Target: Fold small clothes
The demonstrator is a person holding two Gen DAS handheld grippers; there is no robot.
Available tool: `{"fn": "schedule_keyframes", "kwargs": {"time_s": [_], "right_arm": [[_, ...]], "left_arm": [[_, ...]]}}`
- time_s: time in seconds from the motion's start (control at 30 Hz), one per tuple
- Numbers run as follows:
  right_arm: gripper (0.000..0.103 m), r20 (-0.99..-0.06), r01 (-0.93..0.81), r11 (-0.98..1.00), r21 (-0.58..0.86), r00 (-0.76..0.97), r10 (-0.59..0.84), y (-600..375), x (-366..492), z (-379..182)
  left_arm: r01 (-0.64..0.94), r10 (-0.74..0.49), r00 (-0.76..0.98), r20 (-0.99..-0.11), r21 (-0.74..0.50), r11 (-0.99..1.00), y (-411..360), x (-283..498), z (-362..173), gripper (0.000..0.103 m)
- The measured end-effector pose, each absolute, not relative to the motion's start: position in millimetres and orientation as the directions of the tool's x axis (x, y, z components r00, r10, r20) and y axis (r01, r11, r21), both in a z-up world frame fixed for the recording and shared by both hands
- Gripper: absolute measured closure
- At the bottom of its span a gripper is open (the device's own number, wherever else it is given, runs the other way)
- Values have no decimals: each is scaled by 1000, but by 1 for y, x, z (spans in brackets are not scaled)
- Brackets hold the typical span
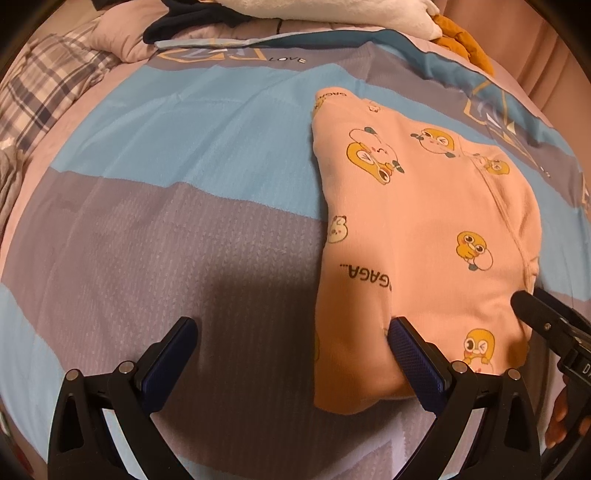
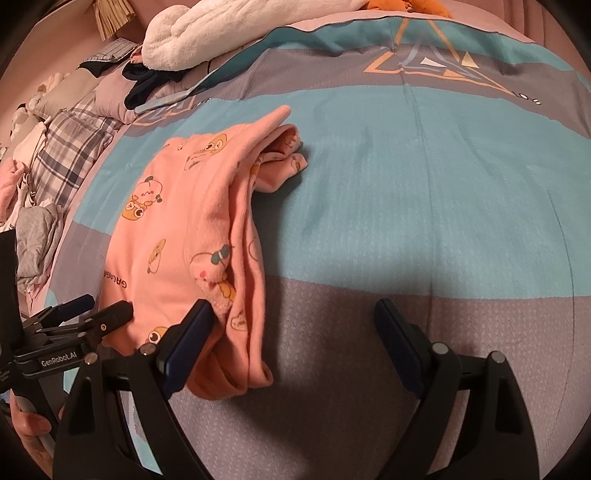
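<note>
A folded pink garment [image 1: 424, 229] printed with cartoon ducks lies flat on the striped blue-and-grey bedspread [image 1: 184, 147]. My left gripper [image 1: 291, 328] is open; its right finger [image 1: 410, 347] lies over the garment's near left corner, and its left finger is over bare bedspread. In the right wrist view the same pink garment [image 2: 177, 229] shows stacked layers along its right side. My right gripper [image 2: 291, 314] is open, its left finger [image 2: 192, 332] over the garment's near edge and nothing between the pads. The left gripper [image 2: 99, 308] reaches over the garment's left side.
A white fluffy blanket [image 2: 229, 26], a dark garment [image 2: 147, 83] and plaid cloth [image 2: 70, 147] lie at the far left of the bed. More loose clothes [image 2: 33, 236] pile at the left edge. An orange plush [image 1: 465, 44] sits far right. A hand [image 2: 26, 428] holds the left gripper.
</note>
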State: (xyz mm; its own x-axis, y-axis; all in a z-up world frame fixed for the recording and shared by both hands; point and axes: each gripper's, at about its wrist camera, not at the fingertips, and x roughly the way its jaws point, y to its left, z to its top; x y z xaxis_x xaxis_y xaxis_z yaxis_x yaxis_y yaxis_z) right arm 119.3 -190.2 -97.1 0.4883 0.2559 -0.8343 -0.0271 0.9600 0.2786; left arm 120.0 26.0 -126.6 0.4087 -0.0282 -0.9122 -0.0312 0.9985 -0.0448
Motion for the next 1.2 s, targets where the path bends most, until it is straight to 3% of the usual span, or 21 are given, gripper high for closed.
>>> {"fn": "schedule_keyframes", "kwargs": {"time_s": [1.2], "right_arm": [[14,-828,-76,960,268,491,270,-175,66,-77]], "left_arm": [[2,-5,441,-898,-5,1000,17,77,-97,1]]}}
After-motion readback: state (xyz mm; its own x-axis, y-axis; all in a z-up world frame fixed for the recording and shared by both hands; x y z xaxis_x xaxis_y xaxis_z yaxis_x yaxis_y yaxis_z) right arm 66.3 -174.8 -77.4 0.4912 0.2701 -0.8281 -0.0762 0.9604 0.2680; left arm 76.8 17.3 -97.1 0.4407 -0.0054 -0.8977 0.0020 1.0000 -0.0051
